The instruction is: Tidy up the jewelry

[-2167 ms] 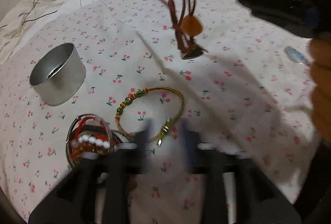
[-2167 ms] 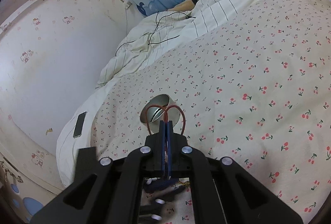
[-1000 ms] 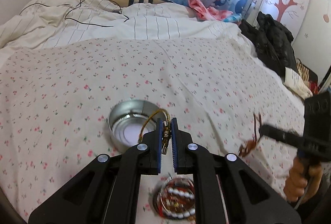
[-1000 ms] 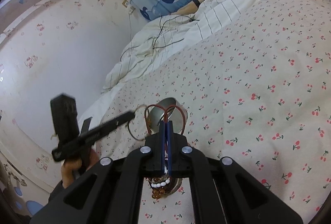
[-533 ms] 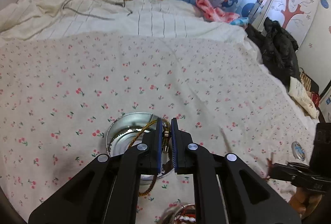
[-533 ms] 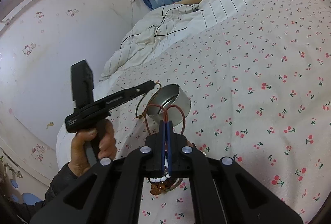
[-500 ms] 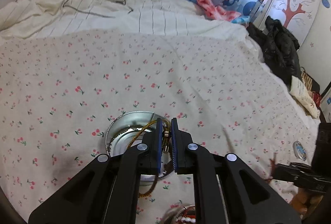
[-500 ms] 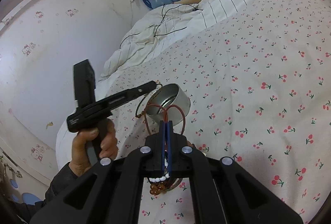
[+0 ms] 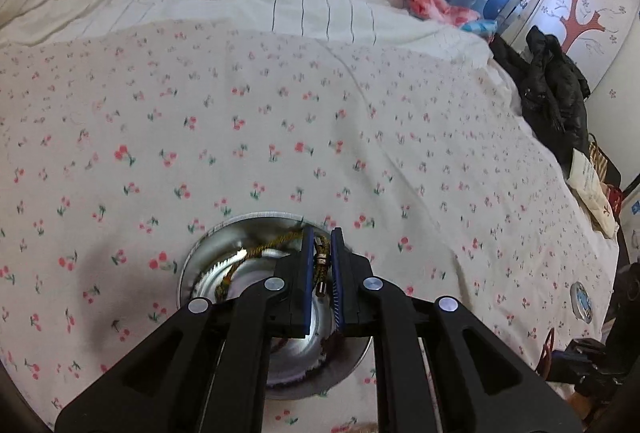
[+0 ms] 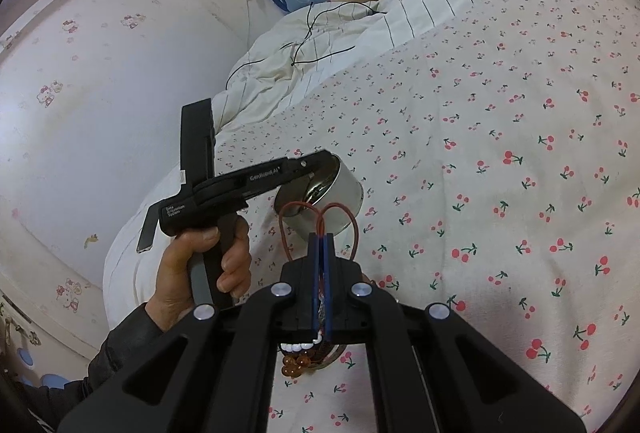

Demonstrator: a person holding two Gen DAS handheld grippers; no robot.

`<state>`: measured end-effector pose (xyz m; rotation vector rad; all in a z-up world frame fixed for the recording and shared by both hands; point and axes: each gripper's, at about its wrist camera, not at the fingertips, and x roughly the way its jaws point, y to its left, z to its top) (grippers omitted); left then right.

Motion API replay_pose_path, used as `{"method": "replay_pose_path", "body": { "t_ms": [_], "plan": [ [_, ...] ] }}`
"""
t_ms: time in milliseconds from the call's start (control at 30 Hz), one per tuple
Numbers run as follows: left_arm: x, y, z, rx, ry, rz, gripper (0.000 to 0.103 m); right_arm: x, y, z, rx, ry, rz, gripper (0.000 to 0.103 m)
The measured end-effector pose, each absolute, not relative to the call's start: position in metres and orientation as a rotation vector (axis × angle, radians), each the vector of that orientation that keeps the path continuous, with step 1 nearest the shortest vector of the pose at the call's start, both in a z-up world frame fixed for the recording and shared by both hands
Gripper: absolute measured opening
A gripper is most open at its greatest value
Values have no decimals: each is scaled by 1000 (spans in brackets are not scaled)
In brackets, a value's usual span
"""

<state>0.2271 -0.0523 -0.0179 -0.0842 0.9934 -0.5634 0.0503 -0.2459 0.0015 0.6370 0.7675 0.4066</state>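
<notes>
My left gripper (image 9: 321, 238) is shut on the clasp end of a gold cord bracelet (image 9: 276, 243). The bracelet hangs down into a round silver tin (image 9: 224, 253) directly under the fingers. In the right wrist view the left gripper (image 10: 320, 157) reaches over the tin's (image 10: 344, 193) rim. My right gripper (image 10: 322, 238) is shut on a red-brown cord necklace (image 10: 352, 217), whose loops stick up from the fingertips, just short of the tin. Below it lies a pile of beaded bracelets (image 10: 300, 353).
A cherry-print sheet (image 9: 280, 113) covers the bed. A striped duvet (image 9: 280, 5) with a black cable lies at the back. A dark jacket (image 9: 552, 85) sits at the right edge. A small round object (image 9: 582, 300) lies on the sheet at the right.
My left gripper has lowered the gold bracelet closer over and into the tin. My right gripper holds the cord necklace nearly still beside the tin.
</notes>
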Motion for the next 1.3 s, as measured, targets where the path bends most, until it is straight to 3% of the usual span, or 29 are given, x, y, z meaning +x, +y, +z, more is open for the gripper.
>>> {"method": "replay_pose_path", "body": {
  "t_ms": [100,200,233,300,533,833,867,900,967,1100,1233,1300],
  "plan": [
    [222,-39,-14,-110,1025,-530,13,59,-244,4,638,761,407,3],
    [205,-18,-4,-103,1015,-437,58,73,-235,13,638,739,428,3],
    [197,-10,2,-102,1000,-407,67,79,-230,17,624,732,433,3],
    [186,7,9,-91,978,-350,76,96,-218,21,602,735,439,3],
    [171,58,14,-197,936,-218,82,170,-163,10,515,822,436,3],
    [167,61,34,-163,881,-210,87,209,-116,-27,222,1017,331,3],
    [165,60,34,-154,885,-211,87,203,-118,-25,218,1007,327,7],
    [165,58,33,-137,893,-211,87,197,-122,-19,219,983,318,31],
    [163,54,30,-105,908,-220,87,173,-137,-1,242,885,299,55],
    [151,41,25,-1,927,-249,87,118,-165,12,236,847,313,55],
    [119,30,0,63,990,-335,87,79,-191,-15,334,942,388,55],
    [110,26,-10,66,1025,-371,88,74,-197,-30,415,977,432,47]
  ]
}}
